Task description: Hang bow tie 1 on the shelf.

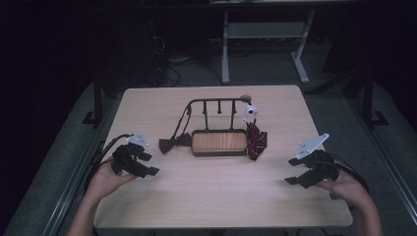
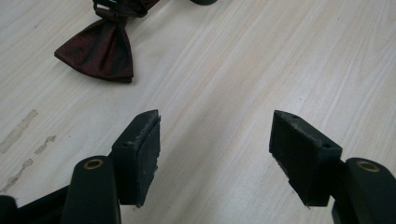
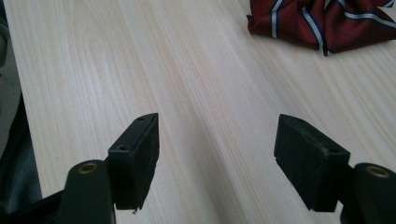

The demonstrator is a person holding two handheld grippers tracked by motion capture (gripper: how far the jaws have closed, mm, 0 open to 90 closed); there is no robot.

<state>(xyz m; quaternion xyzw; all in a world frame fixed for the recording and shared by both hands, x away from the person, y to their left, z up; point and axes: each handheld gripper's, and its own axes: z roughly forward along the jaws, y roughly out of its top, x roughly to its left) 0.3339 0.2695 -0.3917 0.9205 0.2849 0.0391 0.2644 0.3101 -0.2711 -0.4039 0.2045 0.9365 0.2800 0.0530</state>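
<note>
A black rack (image 1: 216,102) with a wooden tray base (image 1: 219,142) stands mid-table. A dark red bow tie (image 1: 174,143) lies left of the base, its strap running up to the rack; its wing (image 2: 100,50) is ahead of my left gripper. A red striped bow tie (image 1: 255,139) lies right of the base, and the same striped bow tie (image 3: 322,21) sits far ahead of my right gripper. My left gripper (image 1: 152,164) is open at the table's left. My right gripper (image 1: 291,170) is open at the right. Both gripper views show empty jaws: left gripper (image 2: 215,156), right gripper (image 3: 217,161).
A small white round object (image 1: 251,111) hangs at the rack's right end. The light wooden table (image 1: 216,196) has bare room in front of the tray. The table's left edge (image 3: 14,102) runs beside my right gripper's jaws. Desk legs and cables stand beyond the far edge.
</note>
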